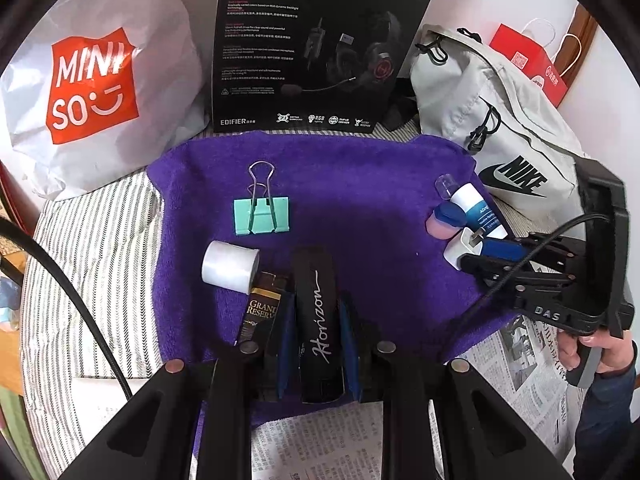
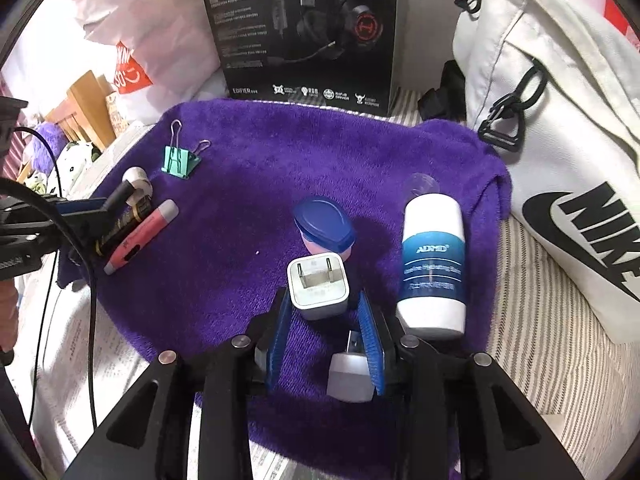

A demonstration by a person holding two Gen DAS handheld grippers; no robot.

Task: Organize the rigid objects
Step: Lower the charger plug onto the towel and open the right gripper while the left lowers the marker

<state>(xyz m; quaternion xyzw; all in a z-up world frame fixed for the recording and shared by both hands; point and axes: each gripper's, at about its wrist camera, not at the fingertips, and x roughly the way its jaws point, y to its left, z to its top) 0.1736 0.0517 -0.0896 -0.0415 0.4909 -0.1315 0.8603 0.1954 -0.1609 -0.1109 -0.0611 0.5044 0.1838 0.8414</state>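
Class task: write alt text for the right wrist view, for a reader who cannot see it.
The right gripper, fingers open, reaches around a white plug adapter lying on a purple towel. Beside the adapter lie a blue-lidded jar and a white spray bottle; a green binder clip sits far left. A headset box stands behind.

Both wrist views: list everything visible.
towel: 1, purple, centre
binder clip: 1, mint, far left
tape roll: 1, white, near left
Grand Reserve box: 1, black-gold, beside roll
Horizon item: 1, black, between left tongs
bottle: 1, white-blue, lying right
jar: 1, pink, blue lid, centre-right
charger: 1, white, at right tongs' tips
USB adapter: 1, grey, inside right tongs
headset box: 1, black, behind
Miniso bag: 1, white, back left
Nike bag: 1, off-white, back right
left tongs: 1, black, blue pads
right tongs: 1, black, open
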